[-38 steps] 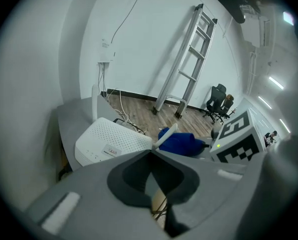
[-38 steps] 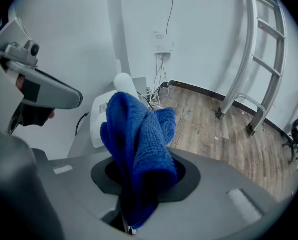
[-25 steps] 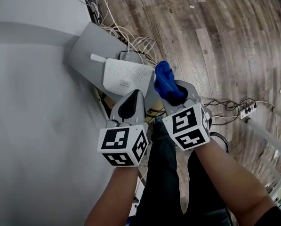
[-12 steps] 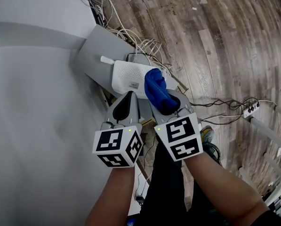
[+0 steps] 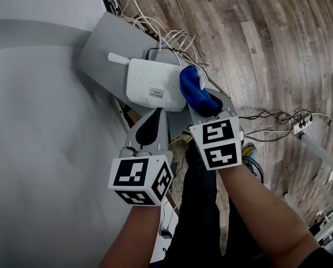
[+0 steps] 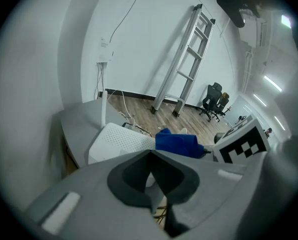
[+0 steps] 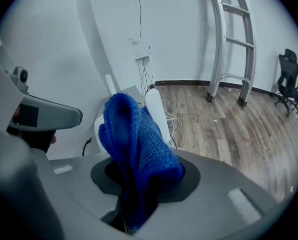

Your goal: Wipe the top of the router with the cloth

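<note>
The white router [image 5: 152, 84] lies flat on a grey shelf [image 5: 102, 49] by the wall, its antenna [image 5: 117, 58] pointing left. My right gripper [image 5: 206, 107] is shut on a folded blue cloth [image 5: 195, 91], which rests against the router's right edge. In the right gripper view the cloth [image 7: 134, 144] sticks up from the jaws and hides most of the router [image 7: 156, 111]. My left gripper [image 5: 151, 128] is shut with nothing in it, just short of the router's near edge. The left gripper view shows the router [image 6: 121, 141] and the cloth [image 6: 177, 142] beyond its jaws.
White and black cables [image 5: 160, 35] tangle behind and below the shelf. A power strip [image 5: 300, 128] lies on the wooden floor [image 5: 255, 43] to the right. A grey wall [image 5: 38, 166] fills the left. A ladder [image 6: 183, 59] leans on the far wall. My legs stand below the grippers.
The right gripper carried the cloth left over the router's near right corner, then back to its right edge. The left gripper stayed shut near the router's front.
</note>
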A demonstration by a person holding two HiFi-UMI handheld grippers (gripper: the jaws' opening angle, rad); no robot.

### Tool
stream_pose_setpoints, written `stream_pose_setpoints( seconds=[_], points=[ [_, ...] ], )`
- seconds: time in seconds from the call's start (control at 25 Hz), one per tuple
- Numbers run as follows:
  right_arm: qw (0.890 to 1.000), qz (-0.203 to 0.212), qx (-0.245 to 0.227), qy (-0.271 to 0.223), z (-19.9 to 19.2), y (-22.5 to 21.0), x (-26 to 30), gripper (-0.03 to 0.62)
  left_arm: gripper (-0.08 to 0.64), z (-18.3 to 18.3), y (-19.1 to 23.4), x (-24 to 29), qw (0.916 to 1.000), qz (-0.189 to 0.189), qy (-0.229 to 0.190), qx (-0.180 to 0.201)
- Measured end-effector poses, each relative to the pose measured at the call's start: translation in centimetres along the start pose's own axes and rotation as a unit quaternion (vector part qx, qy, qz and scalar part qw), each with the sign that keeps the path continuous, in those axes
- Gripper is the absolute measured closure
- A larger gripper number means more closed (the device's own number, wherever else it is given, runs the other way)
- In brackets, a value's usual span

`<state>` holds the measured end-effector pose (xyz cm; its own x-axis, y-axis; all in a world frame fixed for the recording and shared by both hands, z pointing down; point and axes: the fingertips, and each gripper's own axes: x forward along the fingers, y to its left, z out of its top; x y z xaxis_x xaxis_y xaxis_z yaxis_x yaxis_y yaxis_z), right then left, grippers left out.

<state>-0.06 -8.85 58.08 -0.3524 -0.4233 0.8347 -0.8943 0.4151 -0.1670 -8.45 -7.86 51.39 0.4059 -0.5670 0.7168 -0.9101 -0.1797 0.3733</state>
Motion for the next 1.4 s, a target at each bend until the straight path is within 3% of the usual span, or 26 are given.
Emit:
stream_pose_setpoints(
  seconds=[0.24,0.56,0.76,0.84,1.12,1.24,1.4],
  points=[
    [1.0,0.013,-0.015,-0.009,1.2,1.0,-2.8,0.446,0.56,0.4,-1.6,-0.3,0.9999,-0.009,-0.002,-0.005],
    [0.998,0.018,-0.032,-0.043,4.9,1.1,-9.0,0.446,0.558,4.4,-4.3,-1.7,0.9993,-0.021,-0.027,0.016],
    [0.992,-0.001,-0.096,-0.081,9.1,-0.3,-11.3,0.446,0.559,5.7,-4.7,-2.8,0.9986,-0.019,-0.05,0.004],
    [0.987,0.009,-0.126,-0.097,11.2,0.8,-11.3,0.446,0.558,5.7,-3.7,-3.3,0.9982,-0.008,-0.059,-0.009],
    [0.979,0.099,-0.162,-0.08,13.1,10.5,-5.2,0.446,0.56,5.4,3.1,-4.9,0.9923,0.042,-0.088,-0.077],
    [0.979,0.092,-0.171,-0.058,13.0,12.0,-0.8,0.446,0.558,5.3,5.7,-4.9,0.9894,0.043,-0.097,-0.098],
    [0.981,0.083,-0.169,-0.036,12.1,12.0,4.5,0.446,0.56,2.6,8.1,-4.2,0.9849,0.055,-0.099,-0.131]
  ],
)
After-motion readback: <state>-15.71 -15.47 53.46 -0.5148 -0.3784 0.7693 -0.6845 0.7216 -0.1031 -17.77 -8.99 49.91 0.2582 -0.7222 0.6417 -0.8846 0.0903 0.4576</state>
